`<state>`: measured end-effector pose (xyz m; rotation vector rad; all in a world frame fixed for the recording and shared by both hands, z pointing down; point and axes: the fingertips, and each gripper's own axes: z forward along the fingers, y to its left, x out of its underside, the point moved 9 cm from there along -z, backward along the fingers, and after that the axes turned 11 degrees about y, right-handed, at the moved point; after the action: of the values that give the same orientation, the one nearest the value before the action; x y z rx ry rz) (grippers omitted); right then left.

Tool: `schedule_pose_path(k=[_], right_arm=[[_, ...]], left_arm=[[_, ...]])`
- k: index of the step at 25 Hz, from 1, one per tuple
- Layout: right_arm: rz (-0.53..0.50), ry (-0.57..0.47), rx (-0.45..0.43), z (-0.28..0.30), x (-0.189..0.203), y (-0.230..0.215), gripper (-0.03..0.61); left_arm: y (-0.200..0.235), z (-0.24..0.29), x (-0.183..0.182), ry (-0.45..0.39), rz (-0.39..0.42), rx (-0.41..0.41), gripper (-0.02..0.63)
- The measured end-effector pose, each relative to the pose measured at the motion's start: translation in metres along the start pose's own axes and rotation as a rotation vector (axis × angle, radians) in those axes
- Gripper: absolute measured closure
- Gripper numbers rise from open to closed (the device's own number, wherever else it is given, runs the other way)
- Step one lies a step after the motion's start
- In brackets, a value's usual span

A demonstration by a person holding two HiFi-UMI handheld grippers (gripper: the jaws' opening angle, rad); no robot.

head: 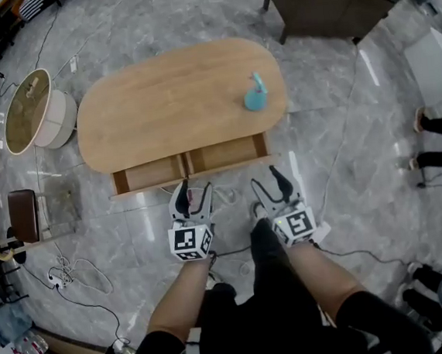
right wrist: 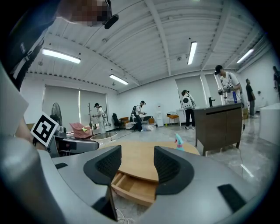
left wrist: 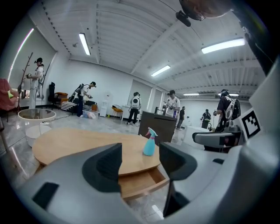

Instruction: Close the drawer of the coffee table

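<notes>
Drawer (head: 189, 166) stands pulled out along the counter's (head: 167, 100) near edge. Left tongs (head: 192, 193) and right tongs (head: 267, 182) hover just in front of it, side by side, both spread wide and empty. Blue spray bottle (head: 256, 93) stands upright near the counter's right end.

The left tongs (left wrist: 140, 161) stand with jaws apart and nothing held between them. Through the gap shows the drawer (left wrist: 142, 181), pulled out from under the oval wooden worktop (left wrist: 74, 146) (the part of its inside that shows is bare). A teal spray bottle (left wrist: 149, 144) stands upright on the worktop, beyond the drawer. Behind it is a dark cabinet (left wrist: 154, 124). At the right the other tongs (left wrist: 205, 139) reach in, with their marker cube (left wrist: 250, 124) above. A round glass-topped table (left wrist: 36, 115) sits at the left, and people (left wrist: 134, 105) stand well off.
</notes>
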<state>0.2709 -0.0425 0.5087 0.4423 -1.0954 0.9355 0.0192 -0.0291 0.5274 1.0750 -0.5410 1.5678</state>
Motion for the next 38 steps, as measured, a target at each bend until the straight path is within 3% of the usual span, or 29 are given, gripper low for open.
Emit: schedule_pose_path(k=[5, 13, 18, 25, 27, 32, 38], right_arm=[[0.009, 0.092, -0.018, 0.03, 0.068, -0.008, 0.351], [-0.04, 0.178, -0.028, 0.08, 0.135, -0.021, 0.351], [-0.038, 0.213, -0.015, 0.094, 0.178, -0.03, 0.351], [-0.243, 0.196, -0.128, 0.112, 0.227, -0.042, 0.351], [-0.23, 0.183, -0.131, 0.12, 0.238, -0.049, 0.351], [-0.076, 0.166, -0.098, 0.145, 0.268, -0.076, 0.351], [-0.139, 0.126, -0.114, 0.154, 0.283, -0.093, 0.353]], left_arm=[[0.004, 0.037, 0.055, 0.088, 0.037, 0.028, 0.351], [0.007, 0.085, 0.124, 0.16, 0.185, 0.044, 0.351], [0.013, 0.109, 0.16, 0.185, 0.215, 0.043, 0.351], [0.025, 0.133, 0.201, 0.133, 0.2, 0.068, 0.351], [0.029, 0.14, 0.214, 0.117, 0.201, 0.077, 0.351], [0.046, 0.159, 0.246, 0.122, 0.154, 0.075, 0.35], [0.044, 0.176, 0.257, 0.016, 0.155, 0.081, 0.356]])
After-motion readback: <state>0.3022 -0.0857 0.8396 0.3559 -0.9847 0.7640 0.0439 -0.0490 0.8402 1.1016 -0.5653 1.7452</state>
